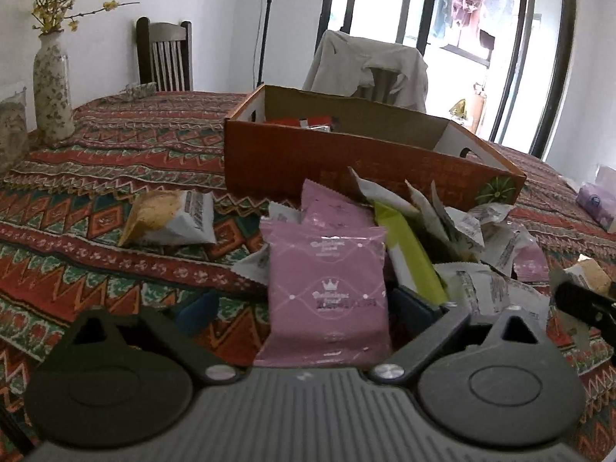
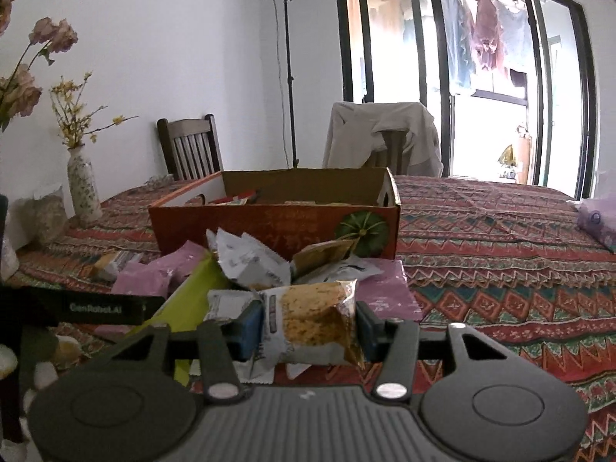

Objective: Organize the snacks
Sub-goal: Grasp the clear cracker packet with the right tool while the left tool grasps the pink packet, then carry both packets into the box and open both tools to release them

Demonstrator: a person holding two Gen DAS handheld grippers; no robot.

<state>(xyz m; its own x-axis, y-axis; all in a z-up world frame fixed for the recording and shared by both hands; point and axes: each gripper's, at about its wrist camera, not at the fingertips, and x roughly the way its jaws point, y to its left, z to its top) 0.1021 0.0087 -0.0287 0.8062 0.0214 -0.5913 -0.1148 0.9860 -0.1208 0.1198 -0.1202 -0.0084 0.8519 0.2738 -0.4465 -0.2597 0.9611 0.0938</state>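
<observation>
Snacks mostly lie in a loose heap point(image 2: 269, 265) on the patterned worktop point(image 2: 500, 254), just in front of the orange cardboard box point(image 2: 269, 227) — so we judge the sorting to be at an early stage. A few packets already sit inside the box; many more wait outside.

Our right gripper point(image 2: 308, 327) has its fingers closed on a white-and-tan snack packet point(image 2: 312, 323), pinched at both sides and lifted at the near edge of the heap. Our left gripper point(image 1: 308, 315) stands wide, a pink packet point(image 1: 327, 296) between its fingers; we cannot see the pads pressing it.

Only the left view shows a stray tan packet point(image 1: 169, 219) lying apart from the heap. Only the right view shows the held packet's grip.
</observation>
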